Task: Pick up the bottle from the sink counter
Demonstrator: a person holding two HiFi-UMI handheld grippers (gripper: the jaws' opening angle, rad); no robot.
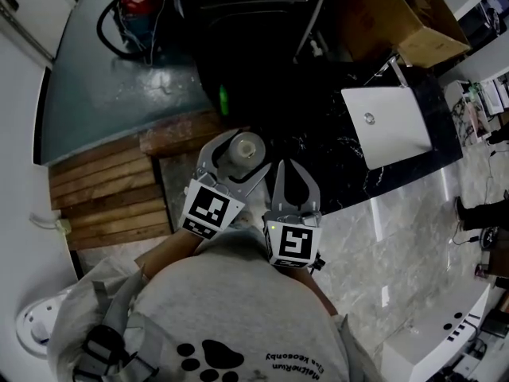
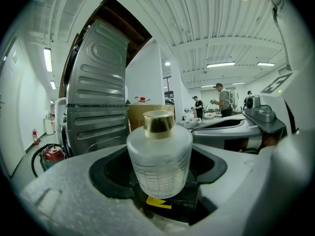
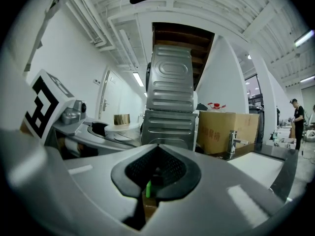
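A frosted glass bottle (image 2: 160, 159) with a gold cap is held upright between the jaws of my left gripper (image 2: 160, 181), which is shut on its body. From the head view the bottle (image 1: 242, 151) shows from above, in the left gripper (image 1: 236, 161), in front of the person's chest and off the black counter (image 1: 334, 153). My right gripper (image 1: 281, 167) hangs just to the right of it, its jaws together with nothing between them. The right gripper view catches the gold cap (image 3: 121, 119) at the left.
A white sink basin (image 1: 387, 124) with a tap (image 3: 231, 142) is set in the black counter at the right. A cardboard box (image 1: 398, 14) stands behind it. Grey metal appliances (image 3: 170, 102) stand ahead. A wooden pallet (image 1: 111, 189) and a red canister (image 1: 139, 2) lie at the left.
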